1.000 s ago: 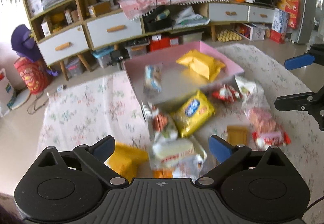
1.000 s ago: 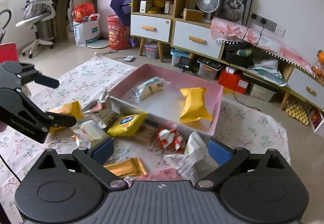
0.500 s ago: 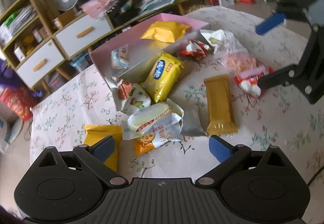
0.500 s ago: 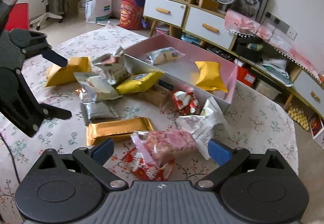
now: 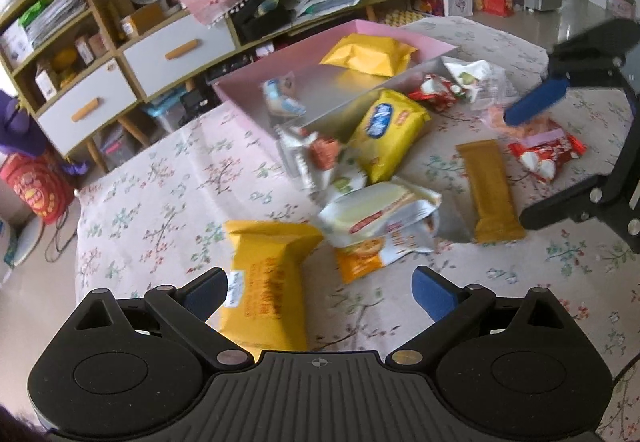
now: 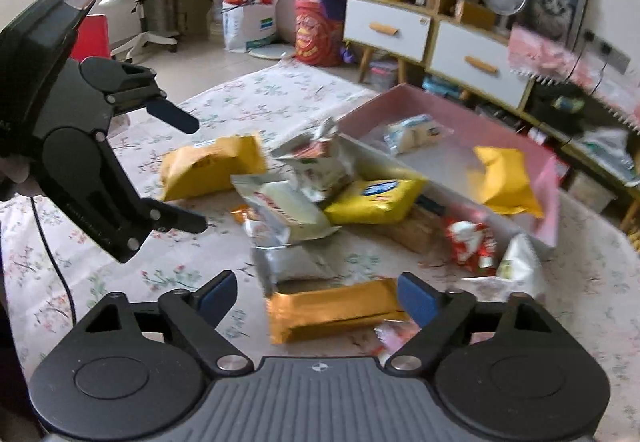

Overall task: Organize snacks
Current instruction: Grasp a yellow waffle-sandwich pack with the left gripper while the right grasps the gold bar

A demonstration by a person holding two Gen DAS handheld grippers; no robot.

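Your right tool (image 6: 316,296) is closing around the gold bar (image 6: 334,310), pads not yet pressing; your left tool (image 5: 320,292) gapes wide over a yellow pack (image 5: 266,294). Snacks litter the table (image 5: 160,210) beside the pink box (image 5: 400,32).

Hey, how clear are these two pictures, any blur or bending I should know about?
Left wrist view: fisheye bends the cabinets at the edges; the orange packet near the lens is motion-smeared, while the gold bar reads sharper. Right wrist view: the pink box and its yellow packet are smeared; soft daylight, no harsh glare.
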